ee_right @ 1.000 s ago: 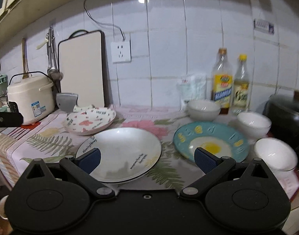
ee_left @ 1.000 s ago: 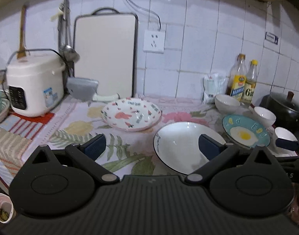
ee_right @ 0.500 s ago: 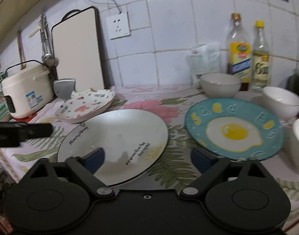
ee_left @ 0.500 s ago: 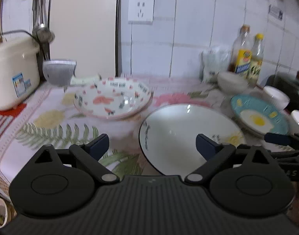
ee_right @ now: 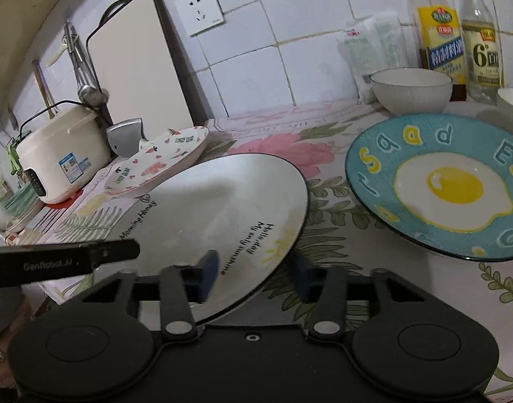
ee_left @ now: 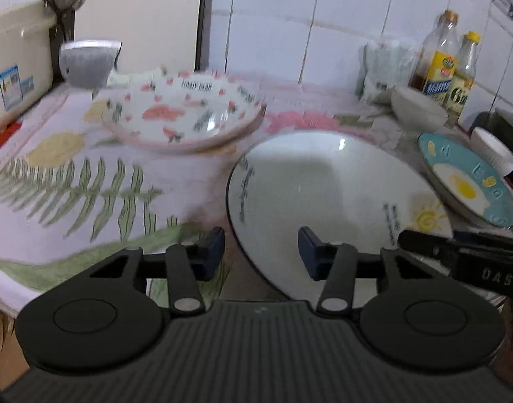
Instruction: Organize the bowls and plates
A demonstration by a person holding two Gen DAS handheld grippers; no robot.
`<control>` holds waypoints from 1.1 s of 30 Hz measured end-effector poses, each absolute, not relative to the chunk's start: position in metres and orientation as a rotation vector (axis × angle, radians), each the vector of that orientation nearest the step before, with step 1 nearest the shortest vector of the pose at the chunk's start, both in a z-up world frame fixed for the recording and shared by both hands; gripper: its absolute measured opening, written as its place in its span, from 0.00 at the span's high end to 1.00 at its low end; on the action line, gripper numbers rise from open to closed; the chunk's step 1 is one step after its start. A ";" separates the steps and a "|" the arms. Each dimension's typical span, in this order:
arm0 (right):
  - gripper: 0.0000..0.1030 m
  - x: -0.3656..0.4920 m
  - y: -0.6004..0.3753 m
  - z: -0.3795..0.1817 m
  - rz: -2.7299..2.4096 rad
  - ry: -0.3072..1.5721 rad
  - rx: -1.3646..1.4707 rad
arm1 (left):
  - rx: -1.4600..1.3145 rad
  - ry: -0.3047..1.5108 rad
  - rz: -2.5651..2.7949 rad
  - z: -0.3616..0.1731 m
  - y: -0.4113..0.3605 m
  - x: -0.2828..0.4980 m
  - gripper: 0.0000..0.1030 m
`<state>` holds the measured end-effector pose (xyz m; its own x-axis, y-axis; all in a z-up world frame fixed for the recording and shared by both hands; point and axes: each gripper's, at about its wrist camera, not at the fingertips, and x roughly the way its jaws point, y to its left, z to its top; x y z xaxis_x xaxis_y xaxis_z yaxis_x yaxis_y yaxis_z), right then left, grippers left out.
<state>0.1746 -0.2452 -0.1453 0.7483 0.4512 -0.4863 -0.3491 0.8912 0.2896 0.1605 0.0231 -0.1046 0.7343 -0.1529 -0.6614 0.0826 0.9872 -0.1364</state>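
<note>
Both grippers closing around white plate (ee_right: 216, 208) rim, near counter's front edge.
Left gripper (ee_left: 261, 252) and right gripper (ee_right: 253, 273) straddle it, not yet pinching; plate empty.

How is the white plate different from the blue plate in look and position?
The white plate is plain with small black writing; the blue plate shows a fried egg and raised letters. The white plate lies between both grippers' closing jaws; the blue plate lies beside it, free. Both are round and rest on the flowered cloth.

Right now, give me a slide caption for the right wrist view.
Right gripper closing around the near rim of the white plate, beside the blue egg plate.
</note>
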 end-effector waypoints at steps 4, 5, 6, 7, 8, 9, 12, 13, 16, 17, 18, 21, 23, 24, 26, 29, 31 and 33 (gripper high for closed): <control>0.59 0.174 -0.243 -0.148 0.442 0.559 0.121 | -0.135 0.743 -0.117 -0.108 0.025 0.156 0.70; 0.61 0.173 -0.243 -0.148 0.443 0.556 0.109 | -0.133 0.732 -0.121 -0.107 0.023 0.154 0.77; 0.62 0.173 -0.243 -0.148 0.441 0.554 0.101 | -0.121 0.723 -0.114 -0.106 0.021 0.152 0.79; 0.63 0.174 -0.243 -0.147 0.439 0.556 0.104 | -0.104 0.718 -0.107 -0.106 0.018 0.151 0.79; 0.64 0.175 -0.243 -0.146 0.435 0.560 0.104 | -0.097 0.713 -0.102 -0.106 0.017 0.151 0.79; 0.66 0.176 -0.244 -0.146 0.432 0.566 0.108 | -0.100 0.712 -0.097 -0.106 0.017 0.150 0.79; 0.68 0.177 -0.245 -0.144 0.421 0.576 0.109 | -0.093 0.711 -0.087 -0.103 0.014 0.150 0.79; 0.68 0.176 -0.242 -0.144 0.415 0.571 0.081 | -0.081 0.707 -0.080 -0.102 0.012 0.150 0.79; 0.68 0.170 -0.237 -0.143 0.408 0.546 0.044 | -0.055 0.699 -0.066 -0.097 0.009 0.149 0.79; 0.68 0.170 -0.237 -0.142 0.409 0.544 0.038 | -0.052 0.701 -0.065 -0.094 0.009 0.150 0.79; 0.68 0.170 -0.238 -0.139 0.406 0.541 0.046 | -0.052 0.700 -0.066 -0.091 0.008 0.151 0.79; 0.68 0.174 -0.241 -0.128 0.396 0.526 0.057 | -0.037 0.681 -0.073 -0.079 0.006 0.157 0.79; 0.68 0.180 -0.243 -0.119 0.387 0.523 0.071 | -0.025 0.668 -0.081 -0.068 0.003 0.166 0.79; 0.68 0.185 -0.244 -0.113 0.381 0.525 0.082 | -0.025 0.667 -0.085 -0.063 0.002 0.173 0.79; 0.68 0.197 -0.243 -0.102 0.367 0.522 0.077 | -0.018 0.663 -0.092 -0.054 -0.001 0.188 0.79; 0.67 0.221 -0.242 -0.089 0.346 0.513 0.072 | -0.005 0.678 -0.122 -0.045 -0.004 0.218 0.79; 0.67 0.236 -0.241 -0.086 0.323 0.511 0.070 | -0.006 0.708 -0.143 -0.041 -0.005 0.240 0.79; 0.67 0.252 -0.240 -0.084 0.294 0.512 0.072 | 0.000 0.729 -0.159 -0.040 -0.008 0.261 0.79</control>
